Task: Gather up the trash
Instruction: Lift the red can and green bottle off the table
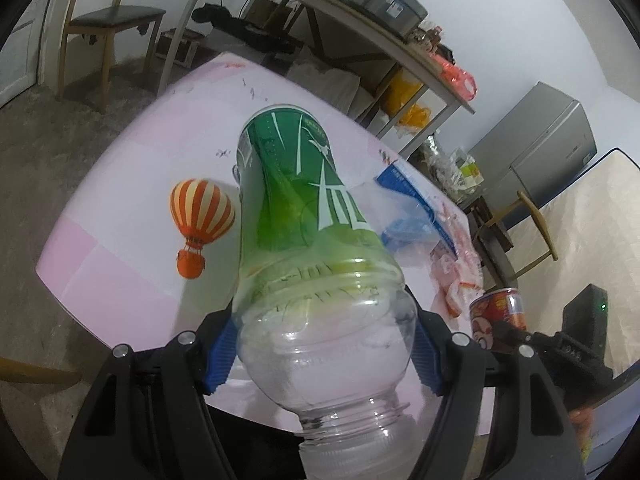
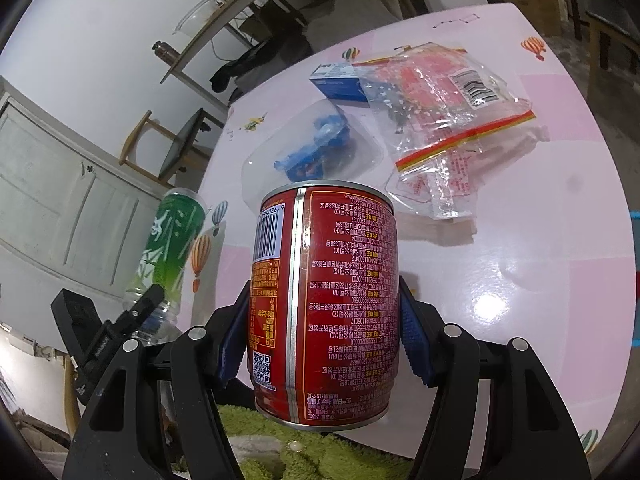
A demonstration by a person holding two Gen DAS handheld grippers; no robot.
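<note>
Two handheld claws are raised over a pink table (image 2: 520, 280), each already gripping one piece of trash. The left claw (image 1: 324, 344) has its blue pads (image 1: 220, 360) pressed on the clear neck end of a bottle (image 1: 304, 216). The bottle's long axis runs straight out along the claw, green-labelled base pointing away and cap end toward the camera. The right claw (image 2: 320, 332) is clamped on the sides of a red can (image 2: 324, 304), whose long axis likewise runs forward between the fingers, with its rim clear of the table.

Both claws tilt downward and sit side by side; each one shows at the edge of the other's view, the can (image 1: 500, 312) to the right of the bottle.

The rest of the trash lies on the table beyond the can: a clear tray (image 2: 316, 148) with blue scraps, a blue box (image 2: 336, 80) and a zip bag (image 2: 444, 108). No bin appears in either view, so which way the loads must travel is uncertain.
</note>
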